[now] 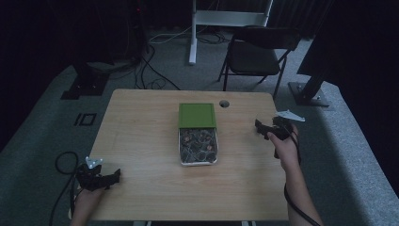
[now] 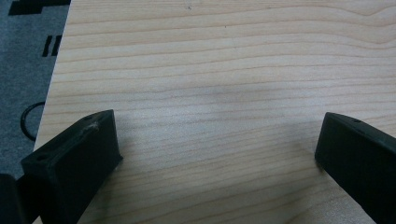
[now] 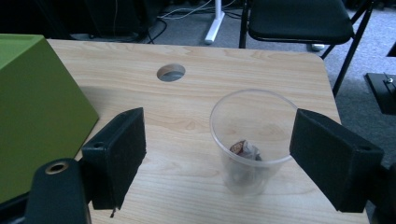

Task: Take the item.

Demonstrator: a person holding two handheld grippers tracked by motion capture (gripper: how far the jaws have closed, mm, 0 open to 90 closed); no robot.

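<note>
My right gripper (image 3: 217,144) has its jaws wide apart around a clear cup (image 3: 252,140) on the worktop (image 1: 141,141); my left gripper (image 2: 219,149) hangs wide too, holding nothing, over bare wood.

Dim room, grey carpet (image 1: 42,117), black folding chair (image 1: 256,52) (behind the table), trailing floor cables (image 1: 150,70)
</note>
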